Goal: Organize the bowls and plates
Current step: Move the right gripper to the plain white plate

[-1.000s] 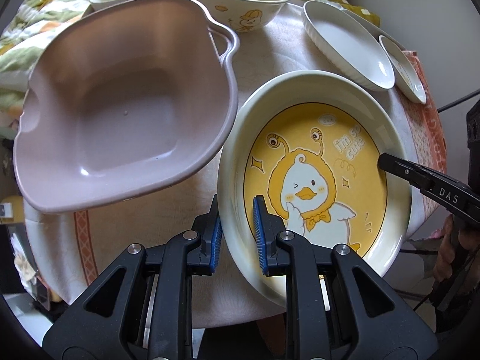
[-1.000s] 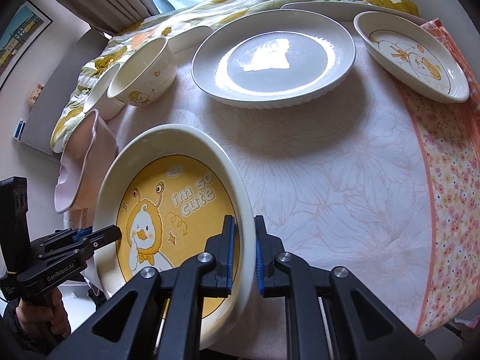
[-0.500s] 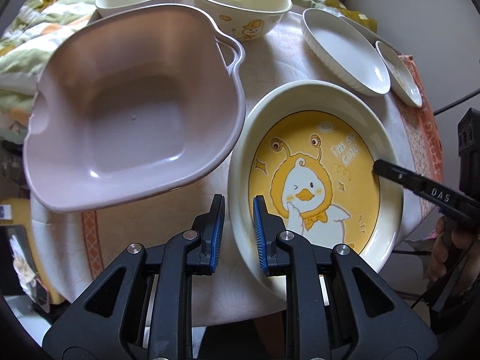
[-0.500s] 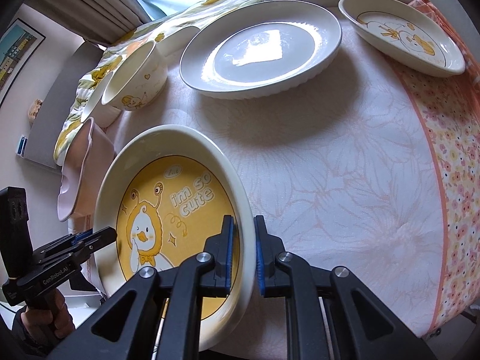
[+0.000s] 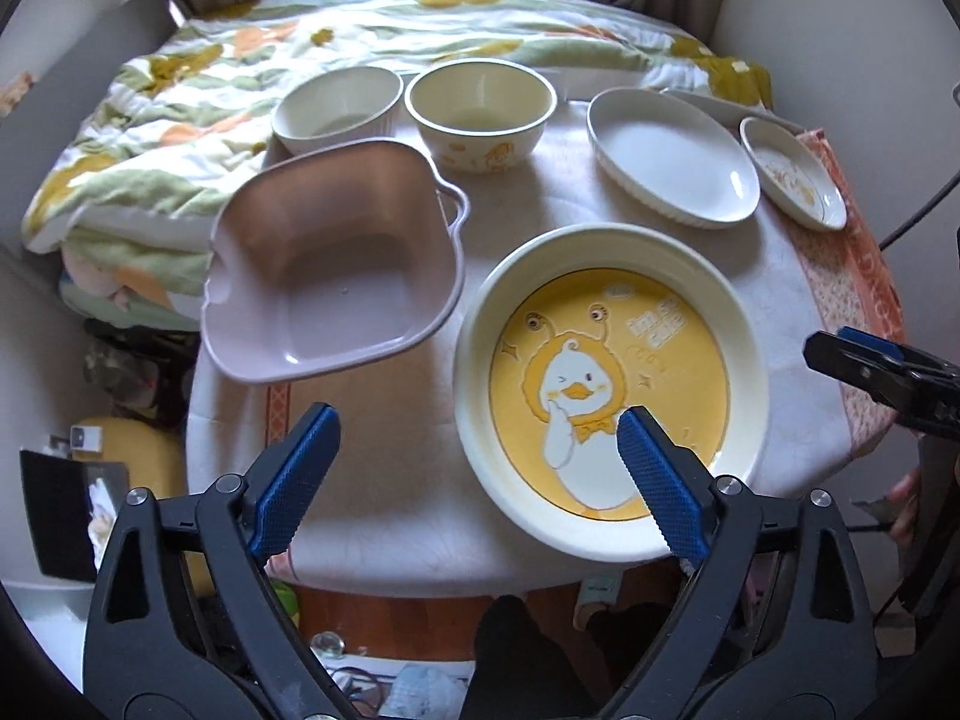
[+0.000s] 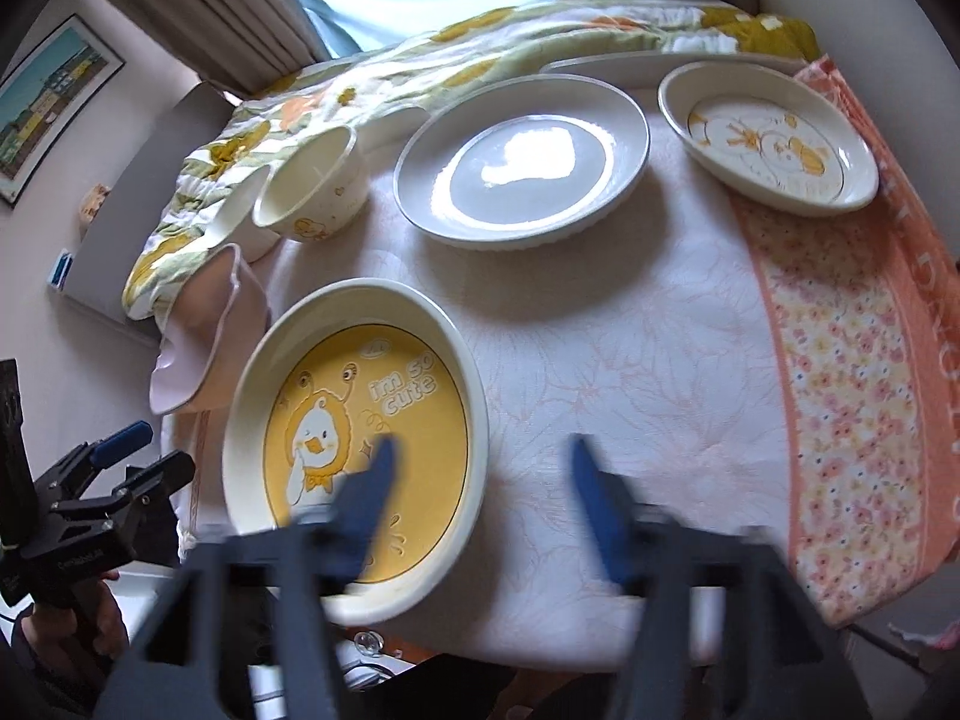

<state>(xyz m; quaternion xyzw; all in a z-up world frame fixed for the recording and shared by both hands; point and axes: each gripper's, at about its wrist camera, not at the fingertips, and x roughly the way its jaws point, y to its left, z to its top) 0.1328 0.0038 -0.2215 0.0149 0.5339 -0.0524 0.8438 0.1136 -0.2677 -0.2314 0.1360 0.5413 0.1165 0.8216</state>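
A large cream plate with a yellow duck picture (image 5: 612, 384) lies flat near the table's front edge; it also shows in the right wrist view (image 6: 360, 438). My left gripper (image 5: 474, 474) is open and empty, pulled back in front of the plate's left rim. My right gripper (image 6: 480, 498) is open and empty, blurred, straddling the plate's right rim from above. A pink square bowl with handles (image 5: 336, 264) overhangs the table's left edge. Two cream bowls (image 5: 480, 108) (image 5: 336, 105), a white oval plate (image 5: 672, 162) and a small duck plate (image 5: 792, 180) stand at the back.
A white cloth with an orange flowered border (image 6: 852, 372) covers the round table. A patterned quilt (image 5: 180, 120) lies behind and left of the table. Clutter sits on the floor at lower left (image 5: 120, 480). Another flat plate (image 6: 648, 66) lies at the far back edge.
Both grippers have let go of the duck plate, opened wide and drawn back and up. The plate now rests on the table.
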